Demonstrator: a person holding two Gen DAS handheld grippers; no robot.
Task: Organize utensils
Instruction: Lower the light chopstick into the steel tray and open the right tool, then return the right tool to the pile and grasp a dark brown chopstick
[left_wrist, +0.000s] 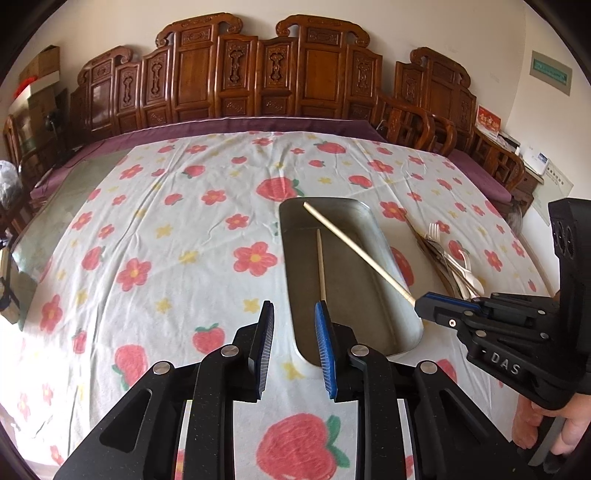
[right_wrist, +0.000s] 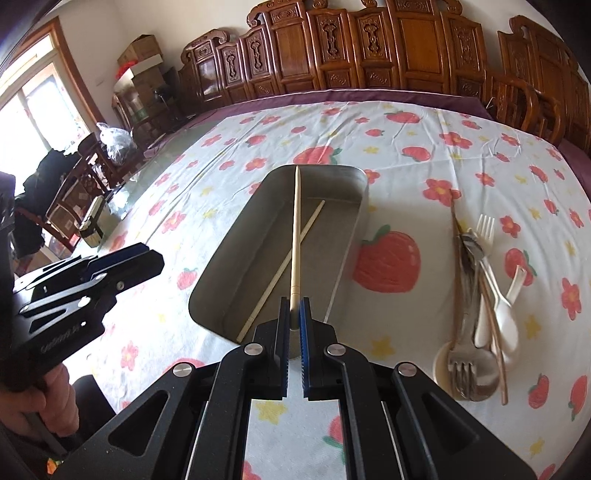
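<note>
A pale wooden chopstick (right_wrist: 295, 236) is pinched at its thick end between the closed pads of the right tongs (right_wrist: 294, 314), slanting out over the metal tray (right_wrist: 354, 236) with its thin tip reaching toward the tray's far rim. A second chopstick (right_wrist: 284, 269) lies loose on the tray floor, crossing under the held one. The left tongs (left_wrist: 293, 314) hang at the tray's near left corner, just above its rim, with the jaws parted and nothing between them; the loose chopstick's near end lies just beyond the blue pad (left_wrist: 325, 343). The tray sits on a tabletop covered by a white cloth (left_wrist: 147, 229) printed with red flowers and strawberries. To the right of the tray, apart from it, lies a heap of cutlery (right_wrist: 480, 295): metal forks and spoons, a white plastic fork, white spoons and thin brown sticks, partly stacked on one another. Beyond the tray, at the tabletop's far edge, carved wooden chair backs (left_wrist: 258, 70) line the wall. A person's hand (left_wrist: 554, 432) grips the right handle beside the tray.
</note>
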